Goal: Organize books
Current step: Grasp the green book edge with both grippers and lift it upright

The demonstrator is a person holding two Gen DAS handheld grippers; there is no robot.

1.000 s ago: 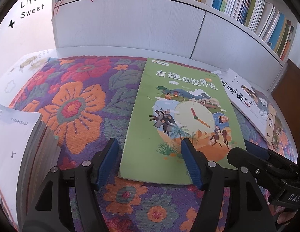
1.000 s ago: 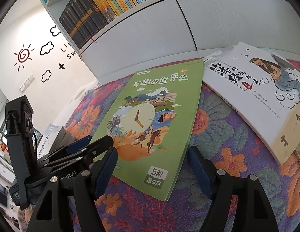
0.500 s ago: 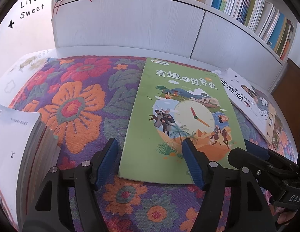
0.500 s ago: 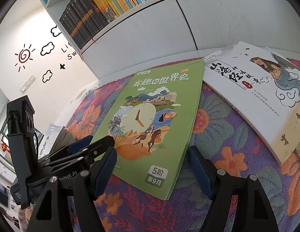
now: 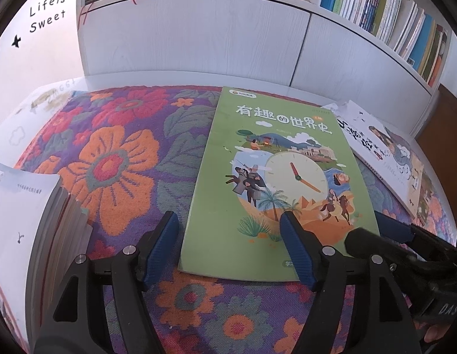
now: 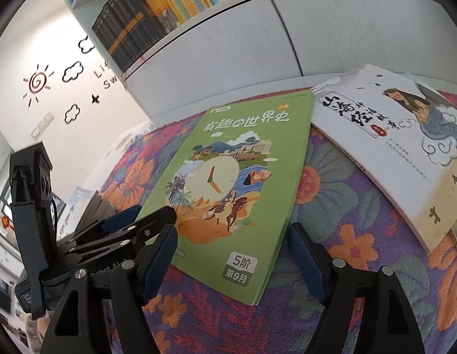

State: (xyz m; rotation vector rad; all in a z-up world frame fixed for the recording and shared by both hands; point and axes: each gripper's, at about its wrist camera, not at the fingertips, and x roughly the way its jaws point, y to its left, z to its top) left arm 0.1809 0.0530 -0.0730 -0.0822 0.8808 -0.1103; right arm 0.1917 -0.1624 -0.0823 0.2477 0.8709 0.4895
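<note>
A green picture book with a clock on its cover (image 5: pixel 275 177) (image 6: pixel 237 183) lies flat on a floral cloth (image 5: pixel 116 162). My left gripper (image 5: pixel 228 224) hovers low over the book's near left corner. Its jaws are opening, with that corner under the gap and neither pad pressing on it. My right gripper (image 6: pixel 231 231) stands open over the near right corner, and its pads are also off the book. Each gripper shows in the other's view, the right gripper (image 5: pixel 399 230) and the left gripper (image 6: pixel 134 224), close together at the book's near edge.
A white book with a drawn figure (image 5: pixel 384 153) (image 6: pixel 390 135) lies to the right of the green one. A stack of books (image 5: pixel 28 221) sits at the left edge. Behind the table stands a white cabinet (image 5: pixel 199 35) with a filled bookshelf (image 5: pixel 376 8) above it.
The left gripper's fingers have spread slightly wider. Neither the hands nor the books have moved.
</note>
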